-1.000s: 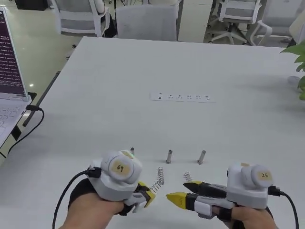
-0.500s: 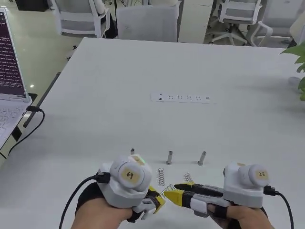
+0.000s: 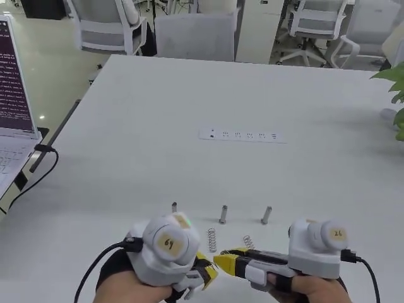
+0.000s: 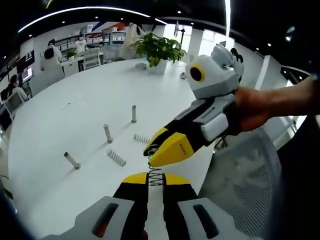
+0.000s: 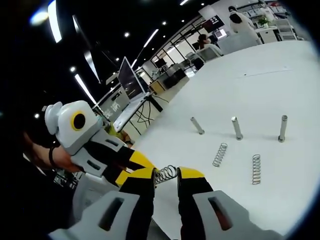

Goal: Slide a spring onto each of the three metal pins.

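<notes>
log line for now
left gripper shut on thin steel coil spring; right gripper shut on it too; three metal pins bare

Head view looks down; gripper views low, seemingly facing, share pins (image 3: 223, 214).

One end of the held spring (image 4: 155, 174) is hidden between the tongs — the laptop (image 3: 12, 82) is cut off.

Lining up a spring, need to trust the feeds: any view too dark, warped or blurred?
Head view: even light, sharp, pins throw only faint shadows. Left gripper view: fisheye curves the table edge, top dark, spring at the jaws crisp. Right gripper view: ceiling lights streak, same spring readable.
</notes>
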Demonstrator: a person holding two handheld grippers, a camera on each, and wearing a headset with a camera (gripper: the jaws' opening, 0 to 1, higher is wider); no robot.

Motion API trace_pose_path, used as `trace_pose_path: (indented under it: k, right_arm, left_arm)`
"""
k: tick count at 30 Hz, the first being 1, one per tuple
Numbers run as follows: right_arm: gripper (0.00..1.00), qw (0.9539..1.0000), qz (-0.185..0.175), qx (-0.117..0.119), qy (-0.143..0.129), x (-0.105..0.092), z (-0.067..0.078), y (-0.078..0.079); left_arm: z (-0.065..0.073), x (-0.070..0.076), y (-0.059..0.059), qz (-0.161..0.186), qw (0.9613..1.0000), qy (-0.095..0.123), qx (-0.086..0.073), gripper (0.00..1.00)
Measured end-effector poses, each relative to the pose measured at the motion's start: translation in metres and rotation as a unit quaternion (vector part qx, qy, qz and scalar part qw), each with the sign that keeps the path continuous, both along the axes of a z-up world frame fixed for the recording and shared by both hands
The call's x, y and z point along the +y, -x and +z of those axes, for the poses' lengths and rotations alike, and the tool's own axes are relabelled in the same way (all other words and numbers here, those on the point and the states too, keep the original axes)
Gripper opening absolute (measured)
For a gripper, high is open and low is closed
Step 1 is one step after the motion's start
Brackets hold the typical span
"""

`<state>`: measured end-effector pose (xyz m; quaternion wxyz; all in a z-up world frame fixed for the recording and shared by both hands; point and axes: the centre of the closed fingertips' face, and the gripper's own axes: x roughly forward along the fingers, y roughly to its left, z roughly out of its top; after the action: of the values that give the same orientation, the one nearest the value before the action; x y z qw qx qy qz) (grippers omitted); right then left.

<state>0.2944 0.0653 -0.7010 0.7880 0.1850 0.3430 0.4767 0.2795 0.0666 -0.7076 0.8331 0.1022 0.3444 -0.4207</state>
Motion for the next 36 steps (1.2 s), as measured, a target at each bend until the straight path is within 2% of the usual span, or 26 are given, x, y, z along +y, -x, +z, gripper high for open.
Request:
trace_pose_path:
  k: [11, 22, 27, 33, 36]
  right_arm:
    - [0.1, 0.9999, 0.007, -0.001, -0.01, 0.008, 0.006, 0.004]
    - [0.09, 0.9997, 0.02, -0.01, -0.009, 0.016, 0.015, 0.008]
    - [0.08, 0.9995, 0.019, -0.024, 0.002, 0.015, 0.021, 0.003]
    - [0.08, 0.9983, 0.021, -0.05, 0.019, 0.011, 0.036, -0.004]
    - [0.08, 0.9963, 0.032, -0.072, 0.035, 0.009, 0.045, -0.006]
  left_arm:
    - [-0.003, 0.007, 0.001, -0.006, 0.9999, -0.004, -0.012, 0.02]
    - [0.0, 0.007, -0.001, -0.004, 0.9996, 0.007, -0.026, 0.02]
    - [0.006, 0.006, -0.007, 0.002, 0.9988, 0.031, -0.038, 0.02]
    - [0.02, 0.001, -0.015, -0.002, 0.9955, 0.069, -0.066, 0.02]
    - [0.03, -0.002, -0.017, -0.009, 0.9933, 0.083, -0.079, 0.02]
